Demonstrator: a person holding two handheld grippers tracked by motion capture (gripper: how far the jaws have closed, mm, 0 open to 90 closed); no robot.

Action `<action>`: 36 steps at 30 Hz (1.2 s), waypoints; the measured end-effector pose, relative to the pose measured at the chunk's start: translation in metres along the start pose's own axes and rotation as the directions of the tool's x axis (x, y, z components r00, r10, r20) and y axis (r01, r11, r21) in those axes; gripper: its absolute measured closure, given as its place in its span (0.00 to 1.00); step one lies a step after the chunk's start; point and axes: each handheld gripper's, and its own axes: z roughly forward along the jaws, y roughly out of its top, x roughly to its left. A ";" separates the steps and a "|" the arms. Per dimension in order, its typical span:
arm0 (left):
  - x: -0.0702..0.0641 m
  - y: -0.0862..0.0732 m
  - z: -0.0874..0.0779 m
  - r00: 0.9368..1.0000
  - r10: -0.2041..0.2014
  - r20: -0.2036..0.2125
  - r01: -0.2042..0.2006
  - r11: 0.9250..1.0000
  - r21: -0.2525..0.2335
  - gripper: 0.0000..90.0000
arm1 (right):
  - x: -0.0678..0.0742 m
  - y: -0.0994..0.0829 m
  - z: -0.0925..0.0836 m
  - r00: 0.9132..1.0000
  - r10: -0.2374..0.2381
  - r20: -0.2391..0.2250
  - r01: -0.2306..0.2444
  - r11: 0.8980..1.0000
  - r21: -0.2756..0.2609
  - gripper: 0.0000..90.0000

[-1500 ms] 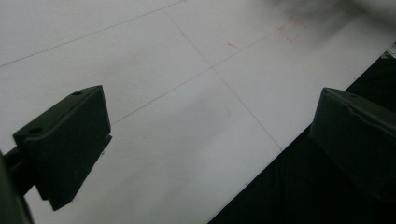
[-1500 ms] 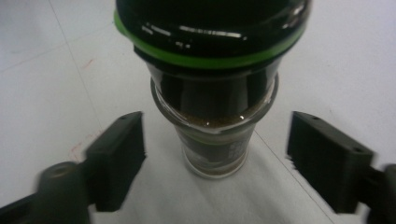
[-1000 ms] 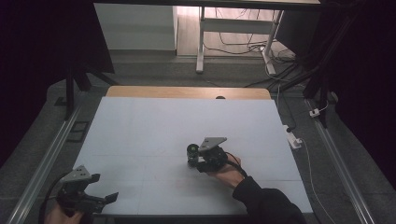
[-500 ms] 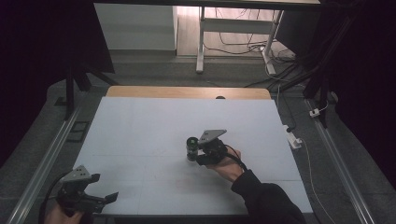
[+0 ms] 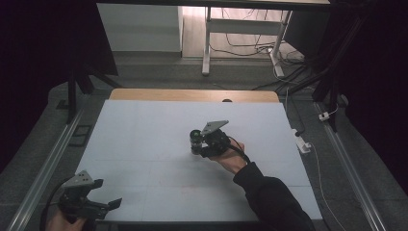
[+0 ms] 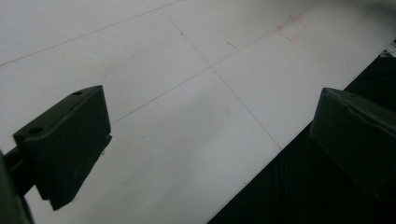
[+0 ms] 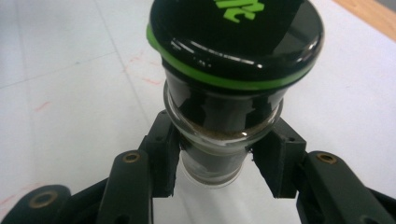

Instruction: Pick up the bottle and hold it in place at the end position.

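A small glass jar (image 7: 224, 121) with a black lid ringed in green and dark contents stands upright between the pads (image 7: 164, 154) of my right gripper (image 7: 217, 161), which is shut on it just below the lid. From the high view the jar (image 5: 196, 138) and right gripper (image 5: 201, 144) are near the middle of the white table (image 5: 144, 139), a little above its surface. My left gripper (image 5: 109, 204) hovers at the table's front left corner, open, with nothing between its jaws; in the left gripper view its black pads (image 6: 70, 140) stand wide apart over the table edge.
The white table top carries faint grid lines and small red marks (image 6: 290, 28). A wooden strip (image 5: 192, 95) borders its far edge. Metal rails run along both sides, with a white power plug (image 5: 303, 144) and cables on the floor to the right.
The right gripper has carried the jar toward the far side of the table and slightly upward. The left gripper has stayed where it was.
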 end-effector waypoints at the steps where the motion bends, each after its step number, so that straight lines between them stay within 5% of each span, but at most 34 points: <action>1: 0.000 0.000 0.000 1.000 0.000 0.000 0.000 1.000 0.000 0.00 | -0.001 0.001 0.001 1.000 0.000 0.005 0.000 1.000 -0.001 0.59; 20: 0.000 0.000 0.000 1.000 0.000 0.001 0.000 1.000 0.001 0.00 | -0.019 0.009 0.031 0.999 -0.044 0.011 0.044 0.999 0.006 0.59; 36: 0.000 0.000 0.000 1.000 0.001 0.007 -0.001 1.000 0.001 0.00 | -0.026 -0.001 0.036 0.999 -0.042 -0.005 0.042 0.999 0.008 0.59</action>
